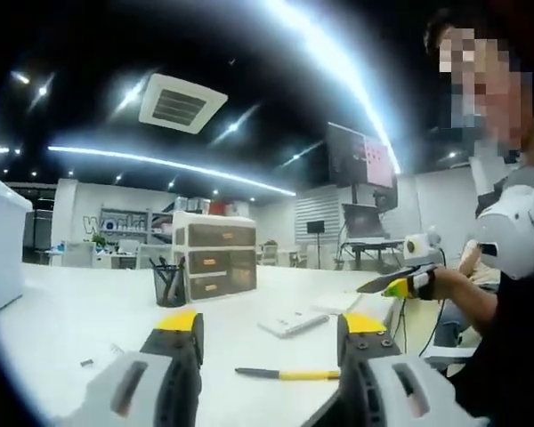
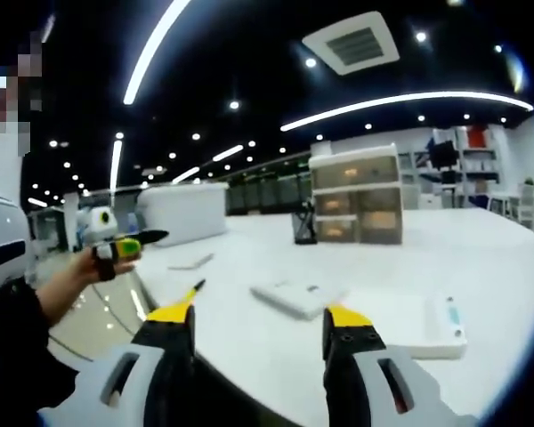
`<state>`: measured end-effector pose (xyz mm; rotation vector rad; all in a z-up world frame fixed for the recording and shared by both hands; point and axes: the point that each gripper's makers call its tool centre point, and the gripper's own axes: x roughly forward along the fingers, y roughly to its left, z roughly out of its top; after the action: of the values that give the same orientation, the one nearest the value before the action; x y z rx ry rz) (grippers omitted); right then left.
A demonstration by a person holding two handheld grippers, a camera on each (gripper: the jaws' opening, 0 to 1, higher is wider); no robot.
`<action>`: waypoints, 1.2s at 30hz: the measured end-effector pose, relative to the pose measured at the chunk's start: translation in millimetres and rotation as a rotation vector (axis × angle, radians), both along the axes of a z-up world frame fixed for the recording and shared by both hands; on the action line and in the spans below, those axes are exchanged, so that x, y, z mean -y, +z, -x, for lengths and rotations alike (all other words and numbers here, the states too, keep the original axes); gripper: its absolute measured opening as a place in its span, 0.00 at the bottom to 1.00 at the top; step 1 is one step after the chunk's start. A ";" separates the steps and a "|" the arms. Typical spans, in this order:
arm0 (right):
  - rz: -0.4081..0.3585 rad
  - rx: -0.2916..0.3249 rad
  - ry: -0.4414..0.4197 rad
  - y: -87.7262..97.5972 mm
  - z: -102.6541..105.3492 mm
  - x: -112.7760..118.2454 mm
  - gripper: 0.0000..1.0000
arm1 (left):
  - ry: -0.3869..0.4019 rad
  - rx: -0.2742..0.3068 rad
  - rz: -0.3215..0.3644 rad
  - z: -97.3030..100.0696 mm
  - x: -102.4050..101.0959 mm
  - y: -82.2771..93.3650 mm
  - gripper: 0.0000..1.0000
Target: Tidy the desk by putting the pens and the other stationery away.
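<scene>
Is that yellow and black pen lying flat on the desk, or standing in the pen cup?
Lying flat. The pen rests on its side on the white desk, well apart from the black pen cup by the drawers.

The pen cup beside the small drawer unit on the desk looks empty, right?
Not empty: the left gripper view shows dark pens standing in the black pen cup. It does stand on the desk beside the small drawer unit.

A ceiling air vent [image 1: 182, 103] sits among long light strips [image 2: 400, 102]. A wall screen [image 1: 360, 158] hangs beyond the white worktop [image 1: 71, 311].
</scene>
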<state>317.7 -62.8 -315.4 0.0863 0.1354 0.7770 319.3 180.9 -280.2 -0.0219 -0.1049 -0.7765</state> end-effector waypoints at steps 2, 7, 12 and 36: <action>0.002 0.000 -0.002 0.4 -0.9 0.5 0.55 | -0.001 -0.003 -0.014 0.9 0.0 -2.8 0.61; 0.007 -0.003 0.006 -0.7 -1.0 -3.7 0.55 | -0.012 -0.005 -0.043 2.5 4.5 -6.1 0.61; 0.019 -0.011 0.015 -1.7 0.0 -4.7 0.58 | -0.037 -0.007 -0.085 4.1 10.4 -10.7 0.61; -0.003 -0.039 0.045 -10.1 10.5 -3.0 0.60 | -0.266 0.092 -0.774 -11.8 44.6 -15.9 0.57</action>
<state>307.1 -59.8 -325.6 0.1019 0.1736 0.8211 331.1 136.3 -296.1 0.7474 0.1191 -1.0425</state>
